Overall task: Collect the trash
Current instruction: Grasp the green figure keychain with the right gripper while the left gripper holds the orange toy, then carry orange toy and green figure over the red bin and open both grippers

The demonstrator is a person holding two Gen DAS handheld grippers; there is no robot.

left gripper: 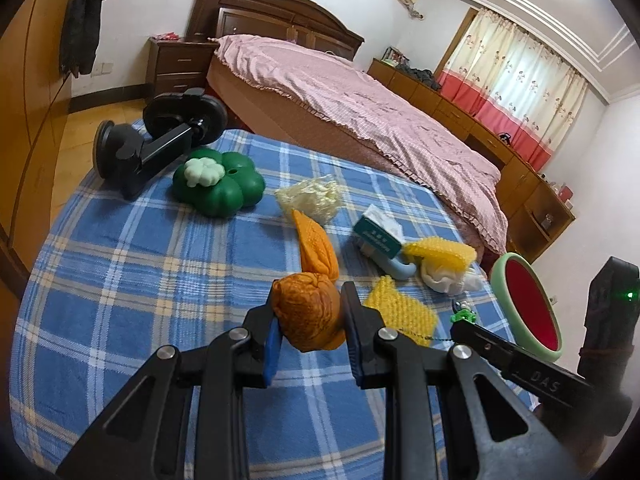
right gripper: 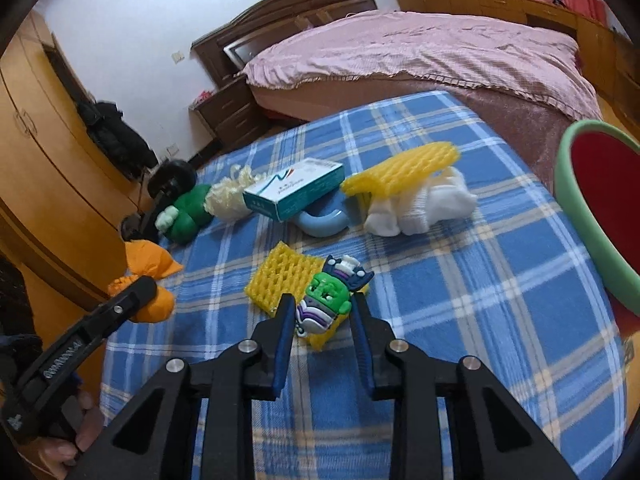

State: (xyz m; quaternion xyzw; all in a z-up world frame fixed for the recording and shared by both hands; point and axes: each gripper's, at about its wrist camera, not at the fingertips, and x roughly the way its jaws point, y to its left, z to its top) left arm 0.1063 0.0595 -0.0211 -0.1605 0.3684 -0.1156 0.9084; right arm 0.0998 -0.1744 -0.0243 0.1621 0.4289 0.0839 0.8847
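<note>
Two items in hand: my left gripper (left gripper: 308, 318) jaws clamp an orange wad (left gripper: 310, 312), soft, light; my right gripper (right gripper: 320, 316) jaws pinch a rubbery charm (right gripper: 325, 300) by its flat body, near the bin (right gripper: 592, 208) on the worktop (right gripper: 460, 320).

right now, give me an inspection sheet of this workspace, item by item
surface: blue plaid blanket covering the work area.
job's things: crumpled orange wrapper; flat yellow foam net; second yellow foam net on white cloth; pale plastic wad.
clutter: green clover toy, black phone mount, teal box, green-faced toy figure, watermelon-look bin.
grippers: left claw shut on the orange wrapper; right claw astride the toy figure, contact unclear.
cables: nothing seen.
surroundings: pink-covered bed, wooden cabinets, curtains.
</note>
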